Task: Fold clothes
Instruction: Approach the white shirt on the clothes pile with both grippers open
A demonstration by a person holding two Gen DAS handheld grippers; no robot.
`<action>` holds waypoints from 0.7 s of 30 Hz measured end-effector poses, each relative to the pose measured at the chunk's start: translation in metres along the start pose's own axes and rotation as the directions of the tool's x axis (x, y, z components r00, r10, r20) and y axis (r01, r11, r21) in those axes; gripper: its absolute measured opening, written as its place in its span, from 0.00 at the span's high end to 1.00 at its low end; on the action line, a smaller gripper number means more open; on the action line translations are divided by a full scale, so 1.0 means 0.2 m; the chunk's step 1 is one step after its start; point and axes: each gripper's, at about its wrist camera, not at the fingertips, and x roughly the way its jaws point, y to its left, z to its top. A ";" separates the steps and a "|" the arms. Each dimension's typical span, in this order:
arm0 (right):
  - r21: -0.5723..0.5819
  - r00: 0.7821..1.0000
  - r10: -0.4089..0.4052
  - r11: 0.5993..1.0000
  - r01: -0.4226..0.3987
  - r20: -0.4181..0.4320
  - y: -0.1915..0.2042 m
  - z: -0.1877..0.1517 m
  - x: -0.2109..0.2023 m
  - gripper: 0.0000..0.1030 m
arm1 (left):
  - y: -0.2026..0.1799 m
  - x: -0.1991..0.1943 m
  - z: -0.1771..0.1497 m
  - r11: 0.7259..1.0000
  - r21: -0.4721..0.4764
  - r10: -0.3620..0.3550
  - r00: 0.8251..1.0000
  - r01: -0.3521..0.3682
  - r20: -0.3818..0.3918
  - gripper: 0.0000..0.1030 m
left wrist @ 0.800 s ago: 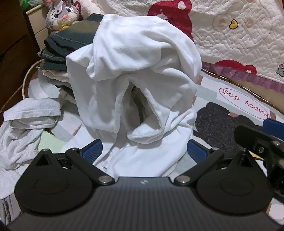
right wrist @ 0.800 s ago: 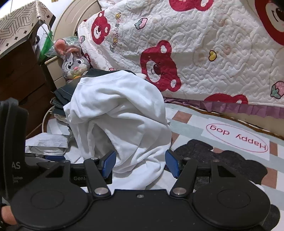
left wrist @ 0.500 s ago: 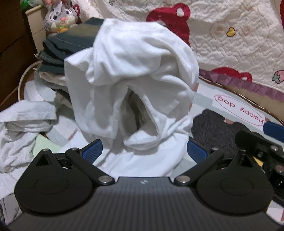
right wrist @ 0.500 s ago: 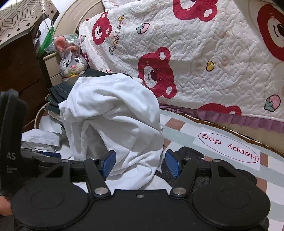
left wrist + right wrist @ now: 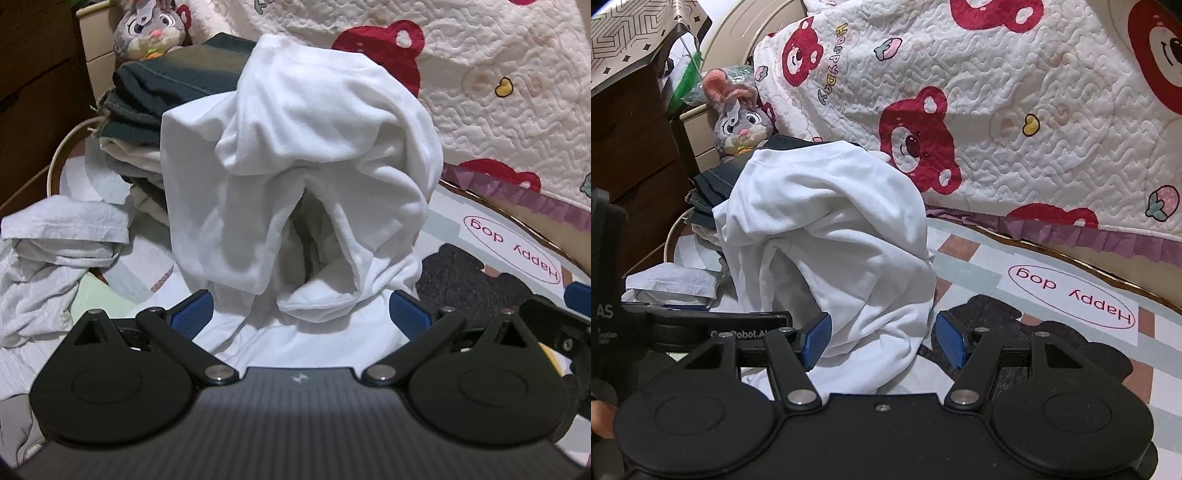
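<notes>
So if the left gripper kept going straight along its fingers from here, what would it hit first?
Most likely the white garment: the left gripper stands open with the heaped cloth directly ahead between its fingers. How far off it is, the fisheye view does not settle.

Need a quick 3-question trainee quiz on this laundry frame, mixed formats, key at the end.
1. True or false: the left gripper already grips the white garment.
2. What lies under the white garment at its back left?
A. a stack of folded clothes
B. a cardboard box
C. a pillow
3. Fill in: the plush toy behind the pile is a ____.

Key: 1 false, both grippers' jaws stand open, including the right gripper; 2 A; 3 rabbit.
</notes>
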 end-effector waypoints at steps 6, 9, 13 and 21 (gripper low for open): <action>0.003 1.000 0.002 1.000 -0.002 -0.013 0.00 -0.01 0.01 0.34 | 0.02 0.02 0.00 1.000 -0.012 0.008 1.000 -0.008 -0.014 0.00; 0.003 1.000 0.002 1.000 -0.002 -0.016 0.00 -0.01 0.01 0.34 | 0.03 0.02 0.00 0.999 -0.030 -0.014 1.000 0.014 -0.019 0.01; 0.003 1.000 0.000 1.000 0.000 -0.015 0.00 -0.01 0.01 0.34 | 0.04 0.03 0.00 0.998 -0.045 -0.039 0.999 0.038 -0.023 0.01; 0.008 1.000 0.000 1.000 0.000 -0.018 0.00 -0.01 0.02 0.33 | 0.03 0.03 0.00 0.998 -0.041 -0.048 0.998 0.047 -0.029 0.01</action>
